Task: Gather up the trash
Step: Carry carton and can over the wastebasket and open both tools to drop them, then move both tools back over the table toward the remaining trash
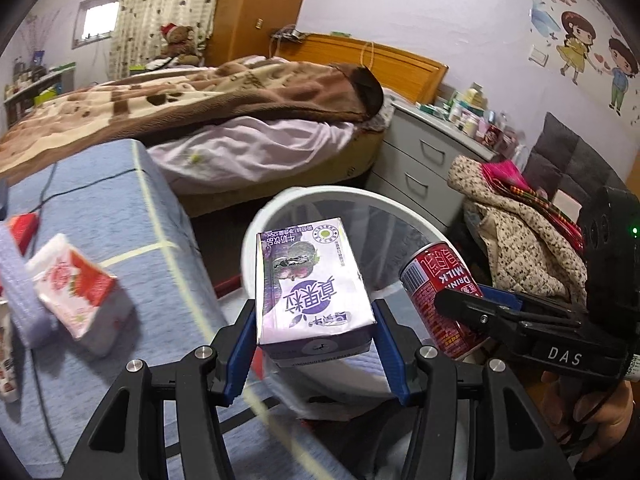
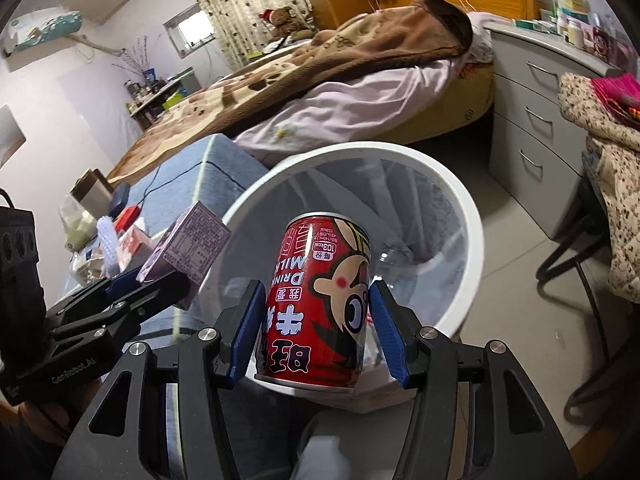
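My left gripper (image 1: 314, 320) is shut on a purple milk carton (image 1: 310, 280) and holds it over the near rim of the white trash bin (image 1: 360, 196). My right gripper (image 2: 316, 312) is shut on a red milk drink can (image 2: 320, 300), also above the bin (image 2: 468, 208), whose inside looks lined with a clear bag. The can shows in the left wrist view (image 1: 440, 292) at the right, held by the right gripper (image 1: 476, 312). The carton (image 2: 188, 248) and the left gripper (image 2: 132, 292) show at the left of the right wrist view.
A blue-covered table (image 1: 112, 216) to the left holds a pink and white carton (image 1: 80, 292) and other small items (image 2: 104, 232). A bed (image 1: 200, 112) lies behind, grey drawers (image 2: 532, 120) to the right, and a chair piled with clothes (image 1: 520, 224).
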Available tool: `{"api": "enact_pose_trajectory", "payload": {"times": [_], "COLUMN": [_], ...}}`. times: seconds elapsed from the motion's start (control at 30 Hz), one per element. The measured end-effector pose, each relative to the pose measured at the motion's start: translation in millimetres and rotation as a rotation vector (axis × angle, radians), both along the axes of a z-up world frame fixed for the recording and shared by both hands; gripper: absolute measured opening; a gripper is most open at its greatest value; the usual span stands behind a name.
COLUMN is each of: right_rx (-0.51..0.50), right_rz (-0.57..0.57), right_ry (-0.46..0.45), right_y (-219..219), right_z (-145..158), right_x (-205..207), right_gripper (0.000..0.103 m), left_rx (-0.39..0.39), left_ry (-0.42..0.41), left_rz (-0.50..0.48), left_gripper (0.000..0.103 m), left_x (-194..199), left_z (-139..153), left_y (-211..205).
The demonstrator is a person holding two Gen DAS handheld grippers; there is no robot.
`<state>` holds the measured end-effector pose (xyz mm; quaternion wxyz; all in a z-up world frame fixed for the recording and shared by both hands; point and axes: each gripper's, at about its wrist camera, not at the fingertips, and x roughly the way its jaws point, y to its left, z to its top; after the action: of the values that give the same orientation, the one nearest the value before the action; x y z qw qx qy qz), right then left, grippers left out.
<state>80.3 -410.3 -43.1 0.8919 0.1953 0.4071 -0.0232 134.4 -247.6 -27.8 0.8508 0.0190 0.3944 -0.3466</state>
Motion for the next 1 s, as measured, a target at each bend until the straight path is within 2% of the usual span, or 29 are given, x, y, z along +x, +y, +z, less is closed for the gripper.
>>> {"api": "enact_pose_trajectory", "payload": {"times": [0.2,0.43,0.77,1.0], "right_rx": [0.026,0.037,0.006,-0.010], "right_rz": [-0.009,-0.036,-0.001,0.059], "right_ry": [0.030,-0.006,-0.045,-0.064], "right_y": [-7.1,-12.3,0.4,17.7], "right_z": [-5.9,0.0,11.6,16.5], "right_x": [2.3,-2.4,-5.8,-6.0], "right_gripper": [0.055,0.059,0.059,0.059], "left_rx": [0.008,0.001,-0.029,-0.033], "left_ry": [0.034,0.055,0.052,0.038], "left_rz": [-0.028,-0.048,-0.006,0.084], "left_gripper": [0.056,0.056,0.056,0.056], "left_x": [6.0,7.8,1.4,-9.9], "left_z": [-10.8,-14.4,-5.8,-2.8], "left_y": [-13.4,-14.9,6.7,39.1]}}
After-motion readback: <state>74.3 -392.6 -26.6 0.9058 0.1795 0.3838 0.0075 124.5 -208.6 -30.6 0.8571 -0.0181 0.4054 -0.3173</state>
